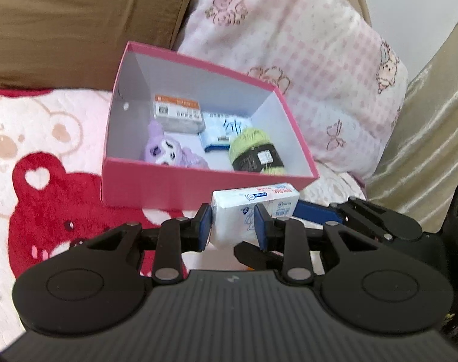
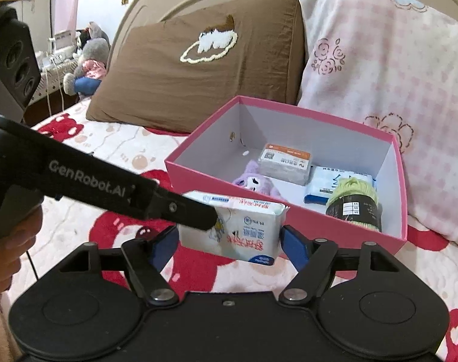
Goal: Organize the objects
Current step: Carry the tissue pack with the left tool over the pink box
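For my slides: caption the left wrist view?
Left gripper holds a tissue pack before a pink box on the bed.

Two pillows [image 2: 180, 69], one box [image 2: 289, 214], two tissue packs [image 2: 238, 226].

Tissue pack [image 1: 253, 211] between left gripper [image 1: 232, 223] fingers; right gripper [image 2: 229, 241] fingers flank same pack, apart from it. Box [image 1: 168, 187] just ahead of both grippers, on blanket [image 1: 48, 157]. In box: plush [image 1: 168, 150] near-left, yarn [image 1: 256, 150] near-right, case [image 1: 179, 111] far-left, packet [image 1: 219, 132] between case and yarn. Two pillows behind box: one [image 1: 63, 30] far-left, other [image 1: 304, 60] far-right. Headboard [image 2: 174, 3] behind pillows.
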The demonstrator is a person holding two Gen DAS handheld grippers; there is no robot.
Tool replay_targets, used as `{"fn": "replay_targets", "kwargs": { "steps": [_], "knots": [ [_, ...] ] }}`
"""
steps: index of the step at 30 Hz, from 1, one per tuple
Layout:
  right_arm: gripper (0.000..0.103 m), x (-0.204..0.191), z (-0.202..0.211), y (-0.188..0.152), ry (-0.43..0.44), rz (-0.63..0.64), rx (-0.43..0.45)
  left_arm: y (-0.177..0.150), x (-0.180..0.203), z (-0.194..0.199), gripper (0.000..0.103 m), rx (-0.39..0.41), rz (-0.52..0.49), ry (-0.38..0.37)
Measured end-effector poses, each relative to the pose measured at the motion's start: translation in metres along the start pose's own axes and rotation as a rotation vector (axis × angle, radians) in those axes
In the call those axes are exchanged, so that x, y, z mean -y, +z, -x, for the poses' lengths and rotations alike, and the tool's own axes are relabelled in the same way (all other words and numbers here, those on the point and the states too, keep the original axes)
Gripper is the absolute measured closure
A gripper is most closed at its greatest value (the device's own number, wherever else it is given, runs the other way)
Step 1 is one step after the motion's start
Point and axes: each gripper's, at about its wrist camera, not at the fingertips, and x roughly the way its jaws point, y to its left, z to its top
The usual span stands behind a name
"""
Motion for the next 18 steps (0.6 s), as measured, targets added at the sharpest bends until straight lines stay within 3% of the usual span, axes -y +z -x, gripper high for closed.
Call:
{"fn": "replay_targets", "kwargs": {
  "steps": [7, 18],
  "knots": [
    [0.051, 0.011, 0.008, 0.003, 0.002, 0.012, 0.025, 0.012, 0.008, 0.004, 0.075, 0.034, 0.003, 0.019],
    [0.063, 0.03, 0.012, 0.046, -0.032, 0.047, 0.075, 0.066, 0.027, -0.001, 0.074, 0.046, -0.035, 0.075]
  ]
}}
